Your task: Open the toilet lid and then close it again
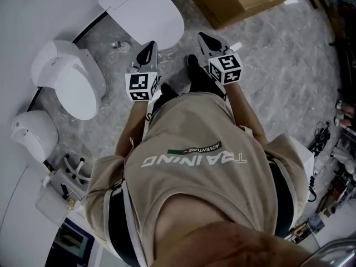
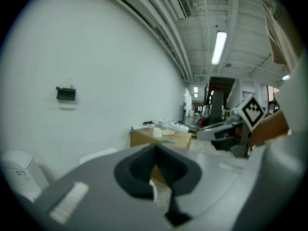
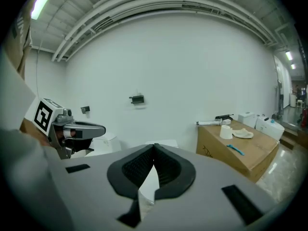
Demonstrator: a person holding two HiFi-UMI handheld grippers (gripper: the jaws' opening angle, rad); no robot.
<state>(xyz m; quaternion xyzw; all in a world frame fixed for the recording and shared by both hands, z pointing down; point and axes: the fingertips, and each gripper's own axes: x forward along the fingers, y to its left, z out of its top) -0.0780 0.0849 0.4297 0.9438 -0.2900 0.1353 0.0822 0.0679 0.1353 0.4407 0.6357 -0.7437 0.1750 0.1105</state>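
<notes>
With left gripper (image 1: 150,48) and right gripper (image 1: 204,40) jaws clenched on nothing, I'd hook the toilet lid (image 1: 143,10), probably light, stiff and slick, under its front edge.

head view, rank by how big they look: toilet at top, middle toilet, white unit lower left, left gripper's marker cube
1-2. top toilet and middle toilet: too alike to rank, and the top one is cropped.
3. white unit.
4. left marker cube, though nearer the camera.

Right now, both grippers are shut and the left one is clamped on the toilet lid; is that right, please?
Not quite: the left gripper is shut on nothing, its fingers meeting clear of the toilet lid, as the left gripper view shows.
</notes>
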